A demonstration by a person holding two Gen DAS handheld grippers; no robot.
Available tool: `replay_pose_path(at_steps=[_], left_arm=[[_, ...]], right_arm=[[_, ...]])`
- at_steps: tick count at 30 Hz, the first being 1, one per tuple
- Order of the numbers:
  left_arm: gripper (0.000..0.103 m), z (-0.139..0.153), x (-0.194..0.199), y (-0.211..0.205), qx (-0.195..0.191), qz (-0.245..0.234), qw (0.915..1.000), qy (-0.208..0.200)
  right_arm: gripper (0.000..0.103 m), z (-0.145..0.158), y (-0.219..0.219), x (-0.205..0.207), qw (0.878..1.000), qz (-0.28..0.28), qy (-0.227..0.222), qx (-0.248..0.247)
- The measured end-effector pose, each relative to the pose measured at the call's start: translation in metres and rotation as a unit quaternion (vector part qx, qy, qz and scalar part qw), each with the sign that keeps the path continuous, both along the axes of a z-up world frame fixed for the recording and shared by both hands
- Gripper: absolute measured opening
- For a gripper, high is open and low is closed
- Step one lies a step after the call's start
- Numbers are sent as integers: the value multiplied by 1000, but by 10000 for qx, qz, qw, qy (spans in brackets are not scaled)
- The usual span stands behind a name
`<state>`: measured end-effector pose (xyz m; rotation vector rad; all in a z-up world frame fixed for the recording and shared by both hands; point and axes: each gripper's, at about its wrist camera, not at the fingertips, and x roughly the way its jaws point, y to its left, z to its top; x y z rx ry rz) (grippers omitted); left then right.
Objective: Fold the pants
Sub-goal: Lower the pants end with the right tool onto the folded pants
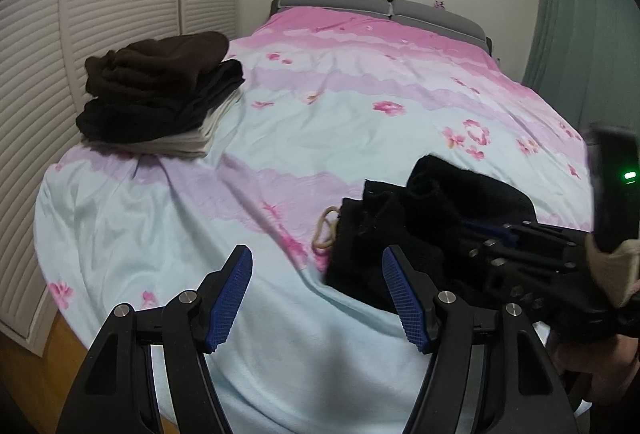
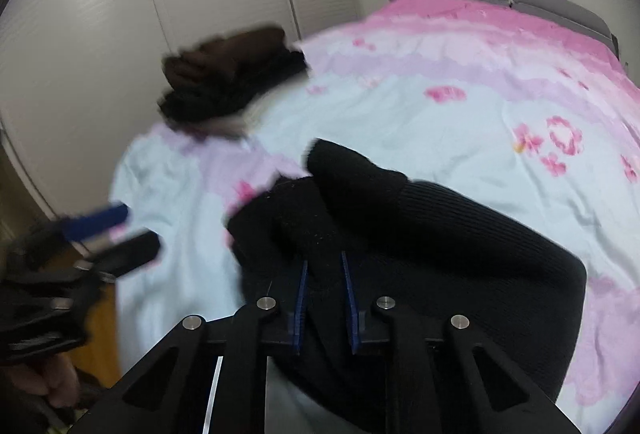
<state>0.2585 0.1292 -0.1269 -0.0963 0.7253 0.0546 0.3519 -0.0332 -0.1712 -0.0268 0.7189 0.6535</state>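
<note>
Black pants (image 2: 420, 246) sit bunched lower centre of the right wrist view, on the bedspread (image 1: 280, 138). Soft, limp knit, probably light (expect sag); you'd best take hold at the waistband or a hem edge. Right gripper (image 2: 325, 298) is nearly pressed together, pinching pants fabric. Left gripper (image 1: 316, 298) is spread, empty, beside the heap.
</note>
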Motion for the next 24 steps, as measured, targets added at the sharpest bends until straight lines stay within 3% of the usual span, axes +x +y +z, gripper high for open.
replay_pose_path(at_steps=[4,11,14,17,19,24], left_arm=[[67,2,-2,5,-25,29,10000,-61],[67,-2,0,9,-53,64,10000,-14],[67,-6,2,10,-116,59,9999,47],[67,-6,2,5,-71,-2,10000,31],[67,-4,2,0,-46,-44,10000,-5],[67,2,0,-17,-46,-127,9998,-157]], right_arm=[[17,12,4,-13,9992,247,-270,172],[18,-31,21,-4,9942,873,606,176],[18,-46,15,3,9915,807,870,531],[23,-37,10,-3,9932,753,696,547],[43,-29,9,-10,9941,800,545,485],[45,6,-17,-20,9946,781,239,645]])
